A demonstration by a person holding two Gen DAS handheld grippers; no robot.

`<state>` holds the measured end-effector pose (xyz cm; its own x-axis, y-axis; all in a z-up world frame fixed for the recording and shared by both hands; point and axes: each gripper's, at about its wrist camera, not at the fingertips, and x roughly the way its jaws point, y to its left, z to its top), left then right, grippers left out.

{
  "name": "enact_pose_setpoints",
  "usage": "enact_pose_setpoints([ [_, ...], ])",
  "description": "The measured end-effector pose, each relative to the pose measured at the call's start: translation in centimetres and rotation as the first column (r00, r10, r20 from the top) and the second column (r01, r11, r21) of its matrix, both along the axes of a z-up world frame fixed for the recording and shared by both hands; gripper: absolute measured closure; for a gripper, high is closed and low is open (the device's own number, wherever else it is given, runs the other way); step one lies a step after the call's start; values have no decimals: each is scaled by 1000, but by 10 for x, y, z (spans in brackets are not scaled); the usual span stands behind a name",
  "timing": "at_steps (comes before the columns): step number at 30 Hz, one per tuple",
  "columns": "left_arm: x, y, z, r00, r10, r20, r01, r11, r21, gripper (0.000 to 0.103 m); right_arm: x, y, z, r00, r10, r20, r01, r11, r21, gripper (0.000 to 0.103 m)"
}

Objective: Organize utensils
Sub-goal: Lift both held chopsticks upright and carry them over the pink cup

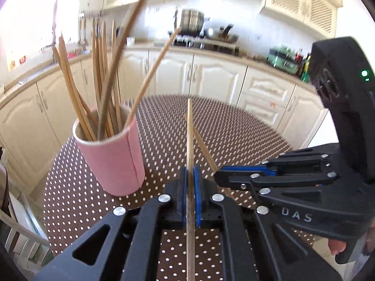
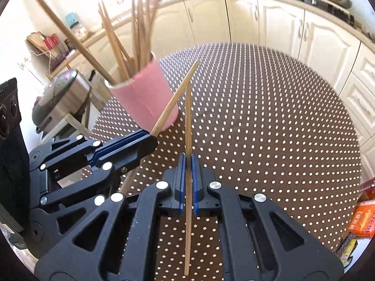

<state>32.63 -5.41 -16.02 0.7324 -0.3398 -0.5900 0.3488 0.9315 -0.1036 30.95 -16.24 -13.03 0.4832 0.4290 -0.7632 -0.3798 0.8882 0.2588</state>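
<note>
Chopstick (image 1: 190, 126) lower end cut off, cup (image 1: 112, 154) base blurred

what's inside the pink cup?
The pink cup holds a bundle of wooden chopsticks, upper ends fanning out above the rim. Their lower ends and the cup's bottom are hidden by its wall.
</note>
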Motion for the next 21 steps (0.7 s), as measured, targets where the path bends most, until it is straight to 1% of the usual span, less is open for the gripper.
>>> enact_pose_setpoints([
  [3,-25,13,10,998,-1,70,3,999,-37,97,-11,-8,14,999,-6,41,5,1000,24,97],
  [6,-39,17,17,991,16,130,-6,997,-78,97,-21,-14,28,996,-15,83,11,998,58,97],
  [9,-47,19,23,985,31,169,-14,995,-101,97,-28,-10,38,993,-21,117,14,998,61,97],
  [14,-49,17,35,976,48,211,-20,991,-134,97,-40,-6,54,985,-31,171,19,997,75,97],
  [18,-58,24,48,959,66,276,-18,984,-175,97,-40,1,62,978,-34,207,16,996,91,97],
  [21,-63,34,56,939,90,333,-23,979,-201,97,-38,5,69,972,-30,235,8,996,93,97],
])
